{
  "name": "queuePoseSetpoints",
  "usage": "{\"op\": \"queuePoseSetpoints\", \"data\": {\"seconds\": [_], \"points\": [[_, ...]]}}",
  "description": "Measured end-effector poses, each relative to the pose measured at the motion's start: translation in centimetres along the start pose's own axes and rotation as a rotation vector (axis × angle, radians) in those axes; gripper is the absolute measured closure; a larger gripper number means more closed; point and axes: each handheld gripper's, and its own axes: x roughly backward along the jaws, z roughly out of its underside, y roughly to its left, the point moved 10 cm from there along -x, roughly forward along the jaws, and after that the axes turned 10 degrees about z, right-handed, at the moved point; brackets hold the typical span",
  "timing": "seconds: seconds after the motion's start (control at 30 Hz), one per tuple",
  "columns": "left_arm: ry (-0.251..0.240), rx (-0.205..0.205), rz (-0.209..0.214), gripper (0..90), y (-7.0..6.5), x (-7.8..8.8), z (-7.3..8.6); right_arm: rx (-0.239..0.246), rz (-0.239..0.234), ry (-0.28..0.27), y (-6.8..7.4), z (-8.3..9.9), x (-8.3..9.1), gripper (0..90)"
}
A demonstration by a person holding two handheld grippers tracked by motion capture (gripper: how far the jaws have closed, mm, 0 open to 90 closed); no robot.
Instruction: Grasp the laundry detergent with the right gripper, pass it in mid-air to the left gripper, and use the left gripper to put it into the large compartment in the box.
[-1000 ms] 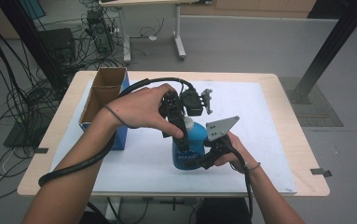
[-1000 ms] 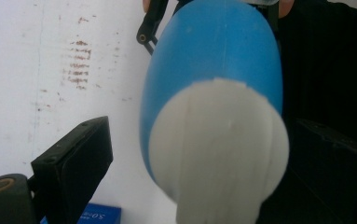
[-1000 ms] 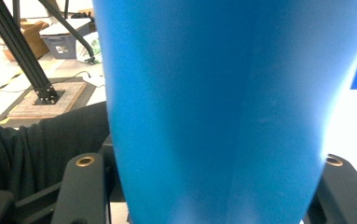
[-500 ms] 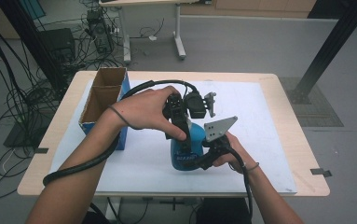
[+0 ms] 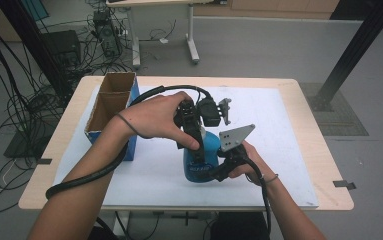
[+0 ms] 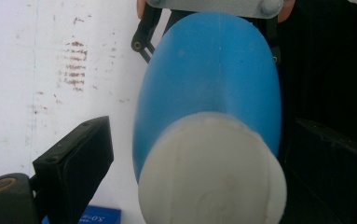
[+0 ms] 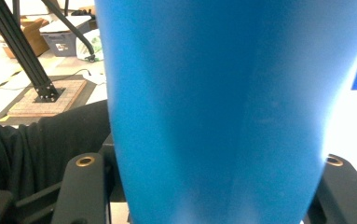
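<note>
nothing moved | blue bottle (image 5: 199,160) base hidden | right hand-held gripper (image 5: 218,172) clamped

Cardboard box (image 5: 110,102): open, left of the left gripper, on the white sheet's edge.
White sheet (image 5: 289,145): spread over the wooden table (image 5: 329,175) beneath both grippers.

High view: even, soft overhead room light, faint shadows, slightly soft overall. Left gripper view: white round cap (image 6: 212,170) on the blue plastic bottle (image 6: 213,74) too close, blurred; right side falls into black. Right gripper view: bottle body out of focus, overexposed white at right edge.
</note>
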Motion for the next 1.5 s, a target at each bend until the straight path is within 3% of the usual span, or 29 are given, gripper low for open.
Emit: {"op": "queuePoseSetpoints", "data": {"seconds": [1.5], "points": [[-0.003, 0.003, -0.006, 8.0, 0.12, 0.38, -0.1, -0.006, 0.006, 0.007, -0.17, 0.16, -0.22, 40.2]]}}
